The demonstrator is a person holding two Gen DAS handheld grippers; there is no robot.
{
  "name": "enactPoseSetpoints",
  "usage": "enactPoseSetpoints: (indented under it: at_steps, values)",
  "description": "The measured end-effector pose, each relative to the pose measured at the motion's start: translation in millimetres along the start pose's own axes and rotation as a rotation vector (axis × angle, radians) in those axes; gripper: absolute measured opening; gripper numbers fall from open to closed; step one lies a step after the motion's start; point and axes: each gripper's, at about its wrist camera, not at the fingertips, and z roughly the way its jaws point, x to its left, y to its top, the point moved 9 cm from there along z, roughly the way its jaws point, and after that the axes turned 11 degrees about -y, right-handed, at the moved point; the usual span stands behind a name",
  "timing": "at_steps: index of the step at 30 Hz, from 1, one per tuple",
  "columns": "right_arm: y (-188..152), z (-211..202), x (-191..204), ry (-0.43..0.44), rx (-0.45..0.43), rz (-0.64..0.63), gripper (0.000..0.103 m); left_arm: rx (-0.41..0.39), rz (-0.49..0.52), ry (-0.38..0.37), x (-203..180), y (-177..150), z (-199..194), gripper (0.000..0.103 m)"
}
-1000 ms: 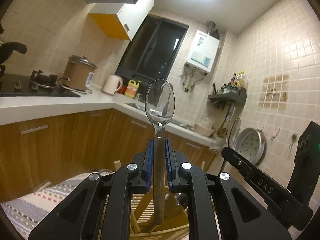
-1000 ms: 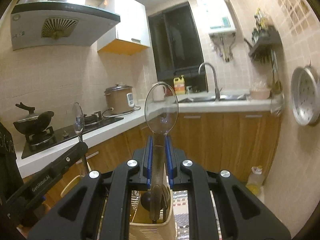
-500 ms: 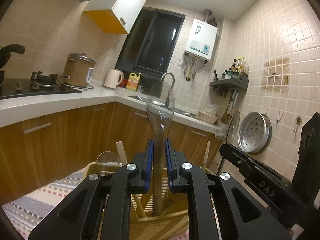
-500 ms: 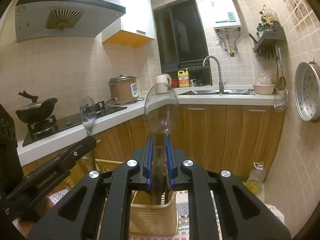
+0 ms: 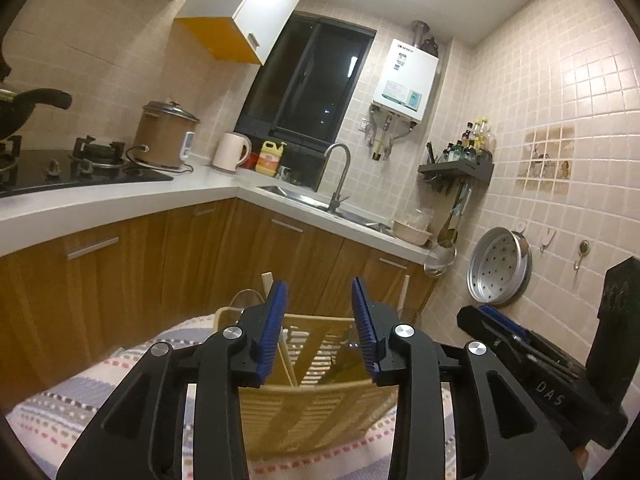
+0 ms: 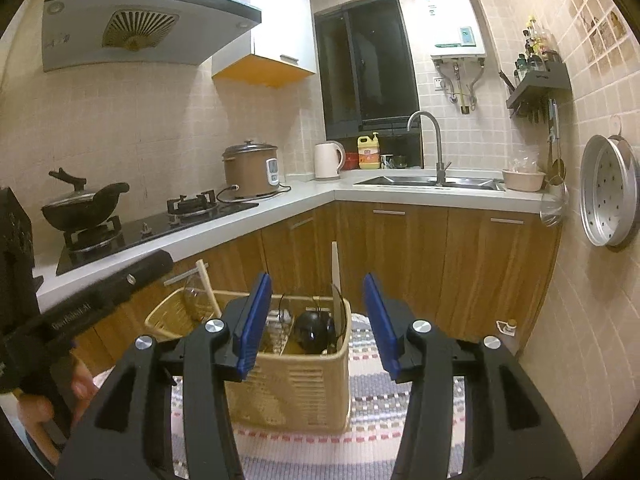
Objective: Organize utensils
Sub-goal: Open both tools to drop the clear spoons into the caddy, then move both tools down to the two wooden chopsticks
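left gripper: jaws just opened, nothing between, spoon released.
right gripper: same.
beige slatted plastic basket: lower centre, collecting utensils.

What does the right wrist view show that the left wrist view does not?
Only the right wrist view shows the range hood, the whole wok and a hand on the left tool. Only the left wrist view shows the right tool from the side. Both show open jaws with nothing between them, the yellow utensil basket, sink faucet and rice cooker.
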Motion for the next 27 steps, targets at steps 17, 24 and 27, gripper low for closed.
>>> enactPoseSetpoints:
  at_steps: [17, 24, 27]
  values:
    - [-88, -31, 25, 0.119, 0.5, -0.041, 0.045, 0.405, -0.194, 0.01, 12, -80, -50, 0.038]
    - [-171, -35, 50, 0.162, 0.872, -0.11, 0.036, 0.659, -0.361, -0.049, 21, -142, -52, 0.037]
    - [-195, -40, 57, 0.151, 0.939, -0.148, 0.033, 0.721, -0.372, -0.055, 22, -160, -53, 0.037]
